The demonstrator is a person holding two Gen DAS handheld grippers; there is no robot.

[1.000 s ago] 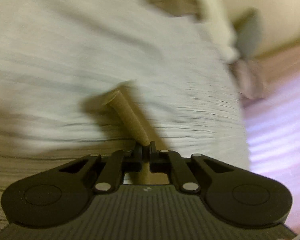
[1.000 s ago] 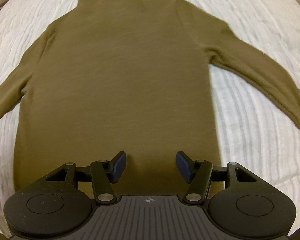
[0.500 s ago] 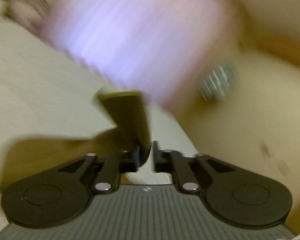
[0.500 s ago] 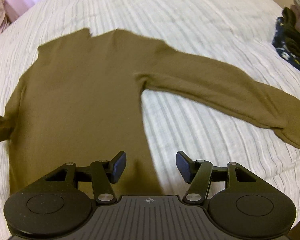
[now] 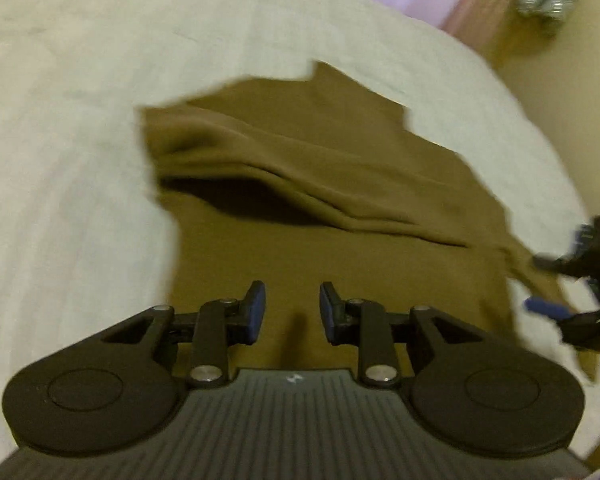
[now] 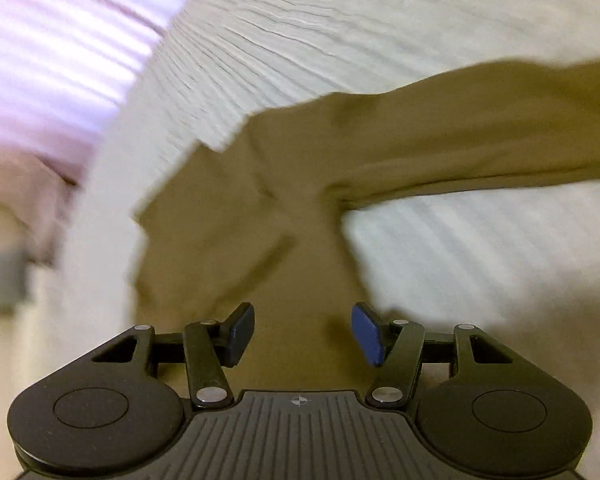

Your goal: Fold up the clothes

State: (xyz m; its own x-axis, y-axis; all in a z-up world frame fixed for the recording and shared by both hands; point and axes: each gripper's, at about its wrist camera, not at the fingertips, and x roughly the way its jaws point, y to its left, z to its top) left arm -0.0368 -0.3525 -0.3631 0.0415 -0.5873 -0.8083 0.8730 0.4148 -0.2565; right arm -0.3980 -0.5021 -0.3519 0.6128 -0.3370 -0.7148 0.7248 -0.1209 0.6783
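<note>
So, my left gripper [image 5: 291, 314] hangs wide and empty over the sweater [image 5: 340, 216] on the bed [image 5: 59, 160]; one sleeve [image 5: 300, 176] lies folded across its body; my right gripper [image 6: 303, 334], also wide, faces the other sleeve [image 6: 480, 132], outstretched; body folds remain, I reckon.

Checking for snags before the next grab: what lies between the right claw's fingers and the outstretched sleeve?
In the right wrist view, only the sweater's own olive body fabric lies between the open right claw and the sleeve; nothing else sits there.
</note>
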